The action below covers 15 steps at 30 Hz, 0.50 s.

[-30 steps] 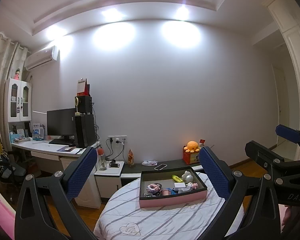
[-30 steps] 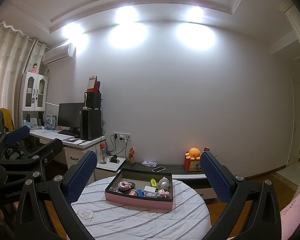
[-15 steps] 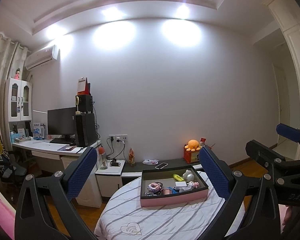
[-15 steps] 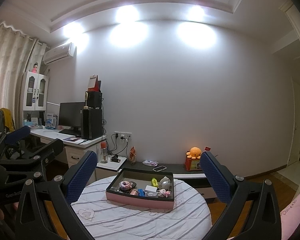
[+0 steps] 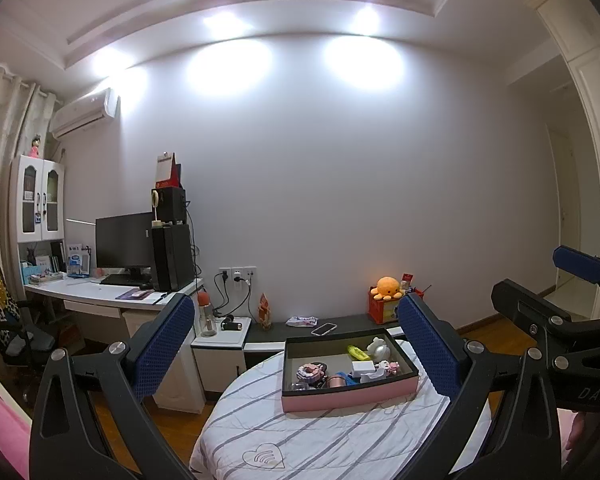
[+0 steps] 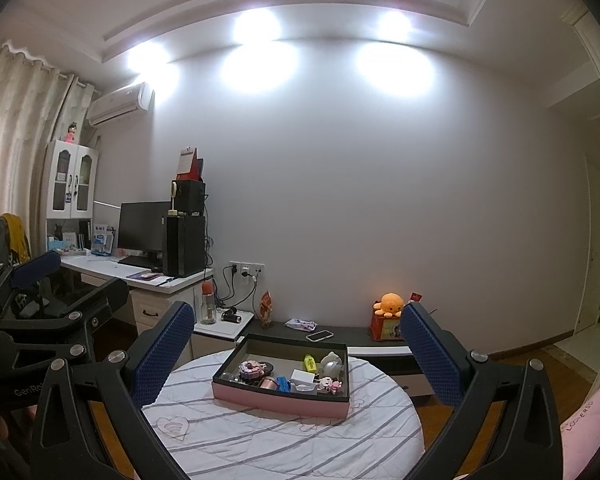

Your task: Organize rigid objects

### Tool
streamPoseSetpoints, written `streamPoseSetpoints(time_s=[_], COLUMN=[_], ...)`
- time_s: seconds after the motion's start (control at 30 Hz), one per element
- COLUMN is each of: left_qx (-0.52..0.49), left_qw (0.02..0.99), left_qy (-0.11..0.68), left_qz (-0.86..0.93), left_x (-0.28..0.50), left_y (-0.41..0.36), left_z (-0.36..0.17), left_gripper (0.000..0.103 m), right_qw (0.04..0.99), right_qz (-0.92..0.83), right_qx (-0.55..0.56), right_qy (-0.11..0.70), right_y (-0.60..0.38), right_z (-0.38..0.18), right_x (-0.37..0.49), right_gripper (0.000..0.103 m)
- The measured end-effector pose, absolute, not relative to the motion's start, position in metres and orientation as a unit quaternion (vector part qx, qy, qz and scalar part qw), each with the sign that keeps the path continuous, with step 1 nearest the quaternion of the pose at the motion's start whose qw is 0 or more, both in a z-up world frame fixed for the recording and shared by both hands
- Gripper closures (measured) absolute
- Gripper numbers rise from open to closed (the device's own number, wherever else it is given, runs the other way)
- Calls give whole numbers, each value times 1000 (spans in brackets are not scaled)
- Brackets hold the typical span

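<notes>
A pink box with a dark inside (image 5: 348, 396) (image 6: 280, 400) sits on a round table with a striped white cloth (image 5: 320, 440) (image 6: 280, 436). In the box lie several small things: a yellow highlighter (image 5: 358, 352) (image 6: 309, 362), a white charger (image 5: 362, 367) (image 6: 303, 377), a pink toy (image 5: 311, 370) (image 6: 250, 369) and a rose-gold cylinder (image 5: 336, 381). My left gripper (image 5: 296, 346) is open and empty, held well back from the box. My right gripper (image 6: 296, 348) is open and empty too, also well short of the box.
Behind the table runs a low dark bench with a phone (image 5: 324, 328), an orange octopus plush (image 5: 388, 287) on a red box, and a white cabinet. A desk with monitor (image 5: 124, 242) and computer tower stands far left. A pink cushion (image 6: 588, 424) is at right.
Both grippers have drifted slightly; the box sits a little further right in the left view and a little higher in the right view. Both stay open.
</notes>
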<state>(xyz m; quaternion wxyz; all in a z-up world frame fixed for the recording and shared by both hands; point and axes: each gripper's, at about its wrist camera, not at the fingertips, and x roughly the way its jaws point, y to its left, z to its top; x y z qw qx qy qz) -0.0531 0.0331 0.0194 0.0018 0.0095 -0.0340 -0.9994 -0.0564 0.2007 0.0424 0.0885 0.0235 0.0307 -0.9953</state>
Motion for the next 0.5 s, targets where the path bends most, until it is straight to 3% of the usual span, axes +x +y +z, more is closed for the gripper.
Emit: streamPoseSetpoints(time_s=[0.5], left_qx=[14], left_qw=[1], left_qy=[-33], left_qz=[-999], left_x=[-57], left_y=[35], left_z=[14], left_gripper=[0], right_qw=[88], right_qz=[-995], right_qx=[30], right_qy=[29], right_y=[198], right_z=[41], right_x=[-57], right_gripper=[0])
